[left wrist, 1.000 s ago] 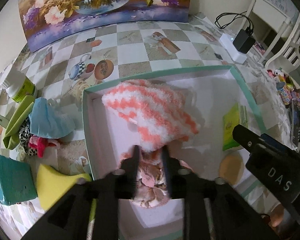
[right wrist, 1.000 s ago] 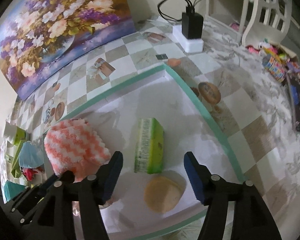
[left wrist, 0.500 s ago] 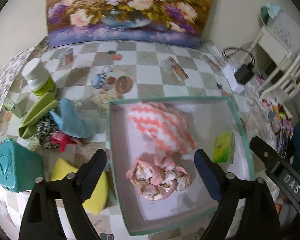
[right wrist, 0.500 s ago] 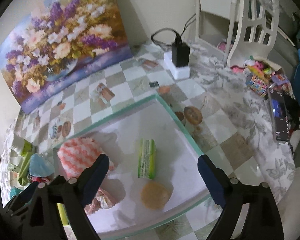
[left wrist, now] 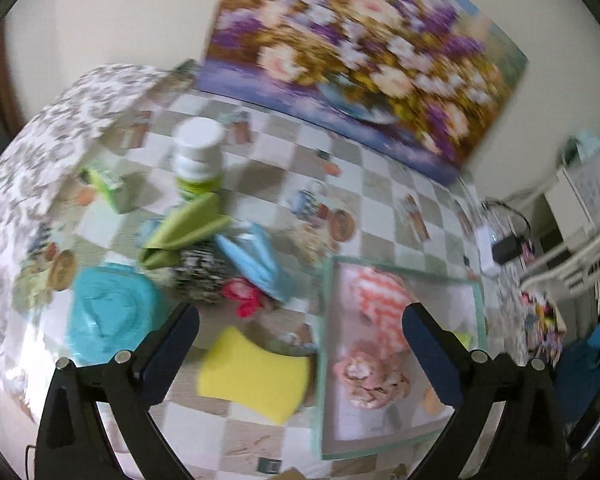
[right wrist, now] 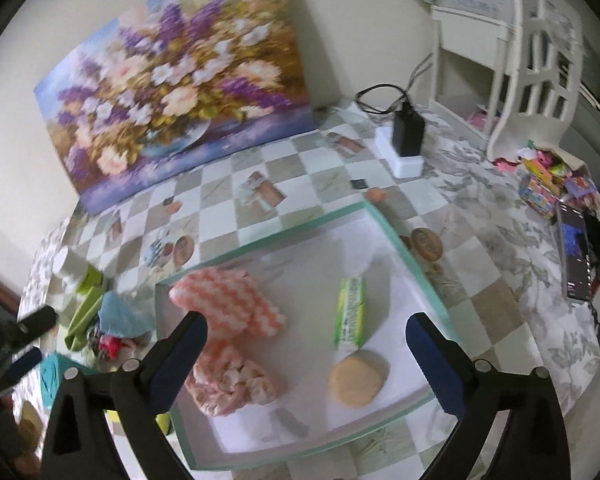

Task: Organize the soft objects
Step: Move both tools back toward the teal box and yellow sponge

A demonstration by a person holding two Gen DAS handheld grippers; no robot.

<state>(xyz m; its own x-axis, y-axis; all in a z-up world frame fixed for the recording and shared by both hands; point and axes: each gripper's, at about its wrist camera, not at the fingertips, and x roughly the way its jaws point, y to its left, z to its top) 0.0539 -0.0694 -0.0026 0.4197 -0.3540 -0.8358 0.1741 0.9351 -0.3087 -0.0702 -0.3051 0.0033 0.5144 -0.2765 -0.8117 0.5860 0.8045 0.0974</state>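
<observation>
The left tongs [left wrist: 300,344] are wide open and hold nothing, and nearest to them, just beyond and between the two tips, lies the yellow sponge [left wrist: 254,376] on the bench [left wrist: 384,188], its long axis running roughly across the gap, so both tips could straddle its short side. It sits just left of the tray [left wrist: 323,320], close to the rim but whether touching cannot be told through the blur. The right tongs [right wrist: 306,344] are just as wide open and empty, and they hang over the tray's near part, above the striped cloth [right wrist: 228,304], the pink crumpled cloth [right wrist: 232,388], the green packet [right wrist: 350,312] and the tan pad [right wrist: 358,378] already inside. So the left tongs are plainly the nearer ones to anything not yet sorted. Farther off and to the left of the sponge lies the teal pouch [left wrist: 108,316], and beyond both is the loose heap: the red cloth [left wrist: 246,300], the blue cloth [left wrist: 256,260], the spotted cloth [left wrist: 202,276] and the folded green cloth [left wrist: 184,236], with the white bottle [left wrist: 198,160] standing behind. My judgement is that the sponge is the likely next pick, a short reach forward and down, then a carry to the right over the rim
</observation>
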